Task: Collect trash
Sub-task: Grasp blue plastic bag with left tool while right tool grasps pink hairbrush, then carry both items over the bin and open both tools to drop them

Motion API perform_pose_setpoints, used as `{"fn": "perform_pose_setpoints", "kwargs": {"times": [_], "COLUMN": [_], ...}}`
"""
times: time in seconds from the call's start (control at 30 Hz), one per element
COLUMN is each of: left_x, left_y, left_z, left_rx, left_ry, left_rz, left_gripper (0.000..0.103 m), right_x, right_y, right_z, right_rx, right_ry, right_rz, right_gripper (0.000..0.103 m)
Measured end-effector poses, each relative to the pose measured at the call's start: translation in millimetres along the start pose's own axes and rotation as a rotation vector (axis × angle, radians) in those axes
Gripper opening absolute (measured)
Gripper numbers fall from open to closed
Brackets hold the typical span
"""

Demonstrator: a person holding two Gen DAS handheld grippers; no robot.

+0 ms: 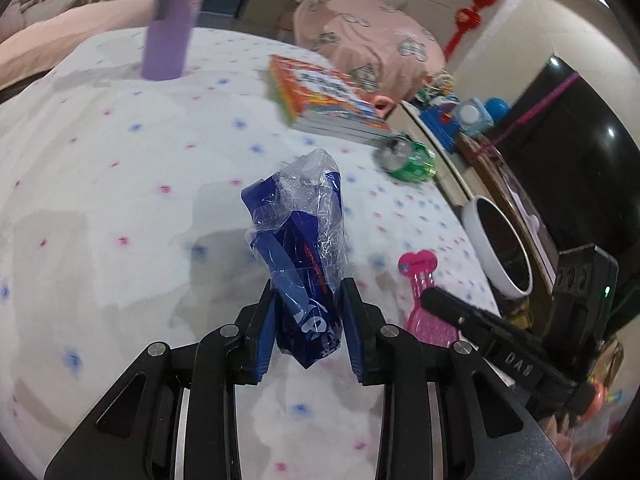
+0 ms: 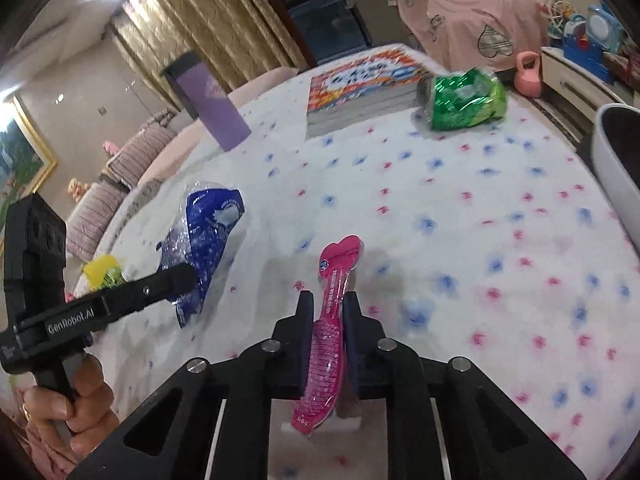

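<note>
The left gripper (image 1: 306,320) is clamped on a crumpled blue wrapper (image 1: 298,236) with clear plastic bunched around its top, the pads pressing it from both sides and its far end sticking up above the cloth-covered surface (image 1: 100,184). Seen from the other side, the person's hand (image 2: 70,412) grips the black handle of that tool at the lower left.

The right gripper (image 2: 326,320) is pinched on a flat pink packet (image 2: 332,320) with a heart-shaped top; the packet stands on edge between the two pads, its heart end pointing away over the white cloth dotted with blue and pink flowers.

Farther back a crushed green can (image 2: 462,98) lies on its side just beside a stack of books (image 2: 360,88) with an orange cover. A tall purple bottle (image 2: 212,108) stands well apart to the left. At the right edge of the surface sits a white bin (image 1: 498,244) with a dark inside, its mouth tilted toward the cloth.
</note>
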State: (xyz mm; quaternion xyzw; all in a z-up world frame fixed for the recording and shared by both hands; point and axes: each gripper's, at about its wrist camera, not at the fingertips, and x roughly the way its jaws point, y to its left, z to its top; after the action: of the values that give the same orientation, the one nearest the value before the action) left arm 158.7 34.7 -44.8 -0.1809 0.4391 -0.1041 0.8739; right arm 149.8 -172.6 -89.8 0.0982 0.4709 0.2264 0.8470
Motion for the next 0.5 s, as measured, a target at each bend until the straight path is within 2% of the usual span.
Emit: {"fn": "perform_pose_setpoints", "kwargs": {"times": [0.5], "left_x": [11], "left_y": [-81], "left_z": [-13], "left_rx": [0.141], "left_ry": [0.037], "left_rz": [-0.08], "left_gripper": [0.029], "right_x": [-88], "right_y": [-52], "right_z": [2], "right_rx": [0.102], "right_ry": [-0.183], "right_rz": [0.002], "right_gripper": [0.012]}}
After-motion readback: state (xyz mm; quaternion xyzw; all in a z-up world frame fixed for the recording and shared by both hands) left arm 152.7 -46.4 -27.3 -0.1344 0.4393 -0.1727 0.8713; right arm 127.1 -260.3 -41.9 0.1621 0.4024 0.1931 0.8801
